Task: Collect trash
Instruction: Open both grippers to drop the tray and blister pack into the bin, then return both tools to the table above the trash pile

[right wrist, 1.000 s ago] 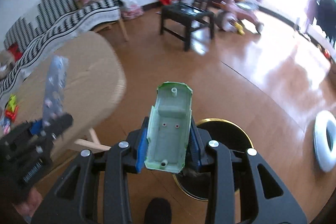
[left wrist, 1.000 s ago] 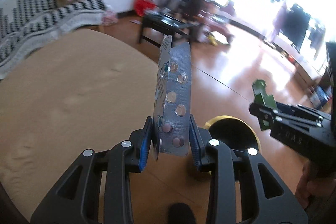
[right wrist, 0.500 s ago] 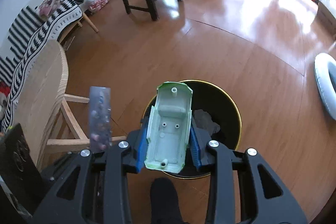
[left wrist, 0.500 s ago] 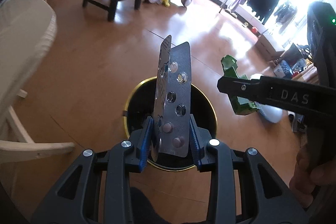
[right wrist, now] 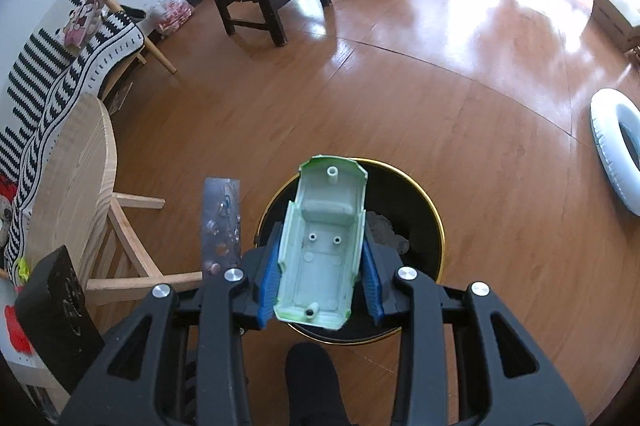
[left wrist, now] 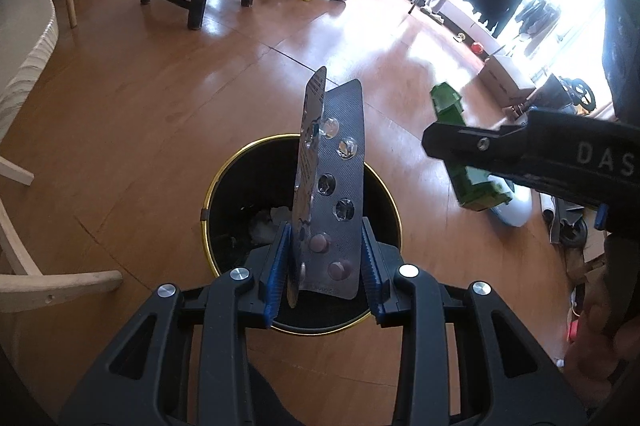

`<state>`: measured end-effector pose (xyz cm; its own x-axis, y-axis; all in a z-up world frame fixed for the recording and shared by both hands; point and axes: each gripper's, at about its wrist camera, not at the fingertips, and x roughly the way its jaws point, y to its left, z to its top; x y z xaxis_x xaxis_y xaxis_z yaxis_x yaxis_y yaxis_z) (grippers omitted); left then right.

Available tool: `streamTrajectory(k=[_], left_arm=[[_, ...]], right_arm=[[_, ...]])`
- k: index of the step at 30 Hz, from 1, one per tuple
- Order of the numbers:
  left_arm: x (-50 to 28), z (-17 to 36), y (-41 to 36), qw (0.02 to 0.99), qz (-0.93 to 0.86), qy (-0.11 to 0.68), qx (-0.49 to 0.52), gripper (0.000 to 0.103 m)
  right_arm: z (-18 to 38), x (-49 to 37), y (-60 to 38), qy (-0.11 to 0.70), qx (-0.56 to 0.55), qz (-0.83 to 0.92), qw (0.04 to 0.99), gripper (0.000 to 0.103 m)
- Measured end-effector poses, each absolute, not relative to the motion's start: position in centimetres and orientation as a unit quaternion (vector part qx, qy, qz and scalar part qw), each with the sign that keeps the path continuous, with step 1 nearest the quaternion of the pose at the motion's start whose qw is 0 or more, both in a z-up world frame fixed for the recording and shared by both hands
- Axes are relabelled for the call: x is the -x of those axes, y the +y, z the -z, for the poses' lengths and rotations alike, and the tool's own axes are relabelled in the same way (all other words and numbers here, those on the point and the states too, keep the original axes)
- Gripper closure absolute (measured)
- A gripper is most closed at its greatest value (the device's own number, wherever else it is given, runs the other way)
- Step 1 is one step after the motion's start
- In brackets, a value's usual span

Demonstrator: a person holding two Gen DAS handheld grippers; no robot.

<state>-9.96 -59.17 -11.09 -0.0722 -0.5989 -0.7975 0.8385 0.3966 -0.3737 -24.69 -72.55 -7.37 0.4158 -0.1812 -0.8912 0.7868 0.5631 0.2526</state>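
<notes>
Ribbed blue pads of the left gripper (left wrist: 325, 266) are pressed on a dimpled foil blister pack (left wrist: 334, 194). The right gripper (right wrist: 320, 270), just widened, loosely flanks a moulded green shell (right wrist: 322, 246) (hollow side showing), above the round, gold-rimmed bin (right wrist: 436, 214).

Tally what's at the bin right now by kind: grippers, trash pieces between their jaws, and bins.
Grippers: 2, the left gripper and the right gripper
Trash pieces: 2, the blister pack and the green toy car shell
Trash bins: 1, the black bin with a gold rim
Total: 5
</notes>
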Motion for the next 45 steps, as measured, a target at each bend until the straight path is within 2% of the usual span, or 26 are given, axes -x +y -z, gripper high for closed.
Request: streamTrajectory(k=[1, 2, 3, 6, 11, 17, 19, 24, 30, 37, 45], left_arm=[[9.9, 11.2, -59.3, 0.670, 0.536, 0.500, -0.121, 0.069], [9.8, 11.1, -59.3, 0.671, 0.534, 0.499, -0.120, 0.065], [9.7, 11.1, -59.3, 0.672, 0.534, 0.499, -0.119, 0.057], [9.6, 10.7, -59.1, 0.675, 0.534, 0.496, -0.113, 0.043], [9.0, 9.9, -58.1, 0.682, 0.533, 0.489, -0.106, 0.038], [6.4, 6.2, -53.7, 0.723, 0.514, 0.452, -0.092, 0.018], [4.9, 4.8, -51.5, 0.740, 0.500, 0.441, -0.086, 0.017], [0.0, 0.6, -43.0, 0.801, 0.437, 0.403, -0.067, 0.012], [-4.8, -3.1, -31.4, 0.868, 0.332, 0.365, -0.048, 0.011], [-7.6, -4.1, -18.9, 0.909, 0.231, 0.342, -0.055, 0.010], [-9.9, -2.6, -7.9, 0.916, 0.147, 0.373, -0.019, 0.009]], right_arm=[[7.3, 24.7, -72.6, 0.437, -0.345, 0.318, 0.767, 0.055], [7.0, 24.9, -72.6, 0.431, -0.345, 0.323, 0.768, 0.045], [6.8, 25.1, -72.5, 0.428, -0.343, 0.326, 0.770, 0.042], [6.2, 24.9, -72.3, 0.425, -0.334, 0.330, 0.774, 0.041], [4.9, 23.9, -71.4, 0.416, -0.327, 0.326, 0.784, 0.032], [1.6, 20.0, -68.0, 0.394, -0.291, 0.290, 0.822, 0.023], [0.1, 18.0, -66.0, 0.384, -0.267, 0.270, 0.842, 0.018], [-2.6, 12.5, -60.3, 0.369, -0.228, 0.206, 0.877, 0.014], [-4.3, 4.9, -52.0, 0.368, -0.201, 0.116, 0.900, 0.013], [-4.7, -3.0, -42.2, 0.389, -0.169, 0.030, 0.905, 0.013], [-3.6, -8.9, -31.8, 0.412, -0.136, -0.045, 0.900, 0.013]])
